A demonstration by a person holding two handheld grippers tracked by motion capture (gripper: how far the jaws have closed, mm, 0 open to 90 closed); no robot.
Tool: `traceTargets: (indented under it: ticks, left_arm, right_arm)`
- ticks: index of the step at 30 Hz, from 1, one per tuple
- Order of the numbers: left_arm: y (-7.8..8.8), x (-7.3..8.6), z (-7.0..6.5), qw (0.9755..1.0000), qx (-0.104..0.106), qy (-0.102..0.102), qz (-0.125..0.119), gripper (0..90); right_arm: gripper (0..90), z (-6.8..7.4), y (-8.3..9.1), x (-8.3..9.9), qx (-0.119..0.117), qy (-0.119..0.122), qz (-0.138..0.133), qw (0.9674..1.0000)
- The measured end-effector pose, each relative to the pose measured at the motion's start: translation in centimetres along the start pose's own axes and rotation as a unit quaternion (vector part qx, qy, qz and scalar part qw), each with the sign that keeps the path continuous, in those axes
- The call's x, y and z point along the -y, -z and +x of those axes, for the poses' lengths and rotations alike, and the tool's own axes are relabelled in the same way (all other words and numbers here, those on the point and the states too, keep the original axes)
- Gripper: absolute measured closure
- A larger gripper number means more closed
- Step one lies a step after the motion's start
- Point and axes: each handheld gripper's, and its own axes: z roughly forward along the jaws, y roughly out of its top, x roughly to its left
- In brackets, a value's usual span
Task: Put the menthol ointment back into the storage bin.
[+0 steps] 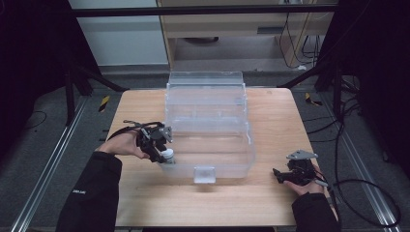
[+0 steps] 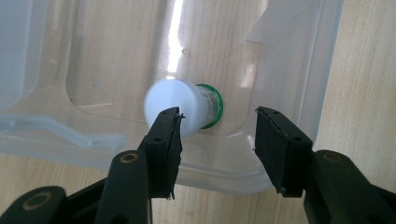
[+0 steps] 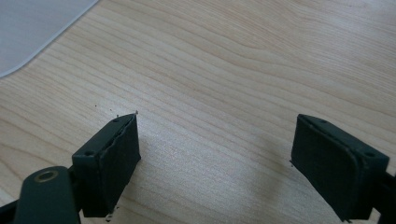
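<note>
Left gripper [image 1: 162, 150] hangs over the near left corner of a clear plastic box [image 1: 249, 140] on a wooden table [image 1: 145, 193], its jaws spread apart with nothing between them. Below it, a small white bottle [image 2: 180, 109] with a green band stands on the box floor, close to the near wall; one pad sits in front of it, whether touching cannot be told. Closing from this offset would likely nudge the bottle over or catch the box rim, since the bottle sits off-centre in the gap. Right gripper [image 1: 290, 175] rests low over bare table near the box's right side, its jaws wide apart and empty.
</note>
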Motion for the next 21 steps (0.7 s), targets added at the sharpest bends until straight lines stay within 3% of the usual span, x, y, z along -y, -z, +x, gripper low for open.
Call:
traceTargets:
  ticks: [9,15,17,21]
  left_arm:
    - [1.7,0.4,-0.4,0.9993,-0.014,0.013,-0.032,48.8]
    - [3.4,1.2,-1.0,0.9965,-0.038,0.031,-0.068,44.6]
    - [3.9,1.6,-1.3,0.9939,-0.055,0.044,-0.086,41.2]
    - [4.5,2.6,-1.8,0.9858,-0.089,0.073,-0.122,34.4]
  right_arm:
    - [15.6,0.0,0.0,0.0,0.001,-0.001,-0.001,1.0000]
    - [15.6,-0.1,0.2,0.0,0.003,-0.003,-0.004,1.0000]
    - [15.6,-0.1,0.2,0.0,0.003,-0.005,-0.005,1.0000]
    - [15.9,-0.1,0.3,0.0,0.004,-0.009,-0.008,0.9999]
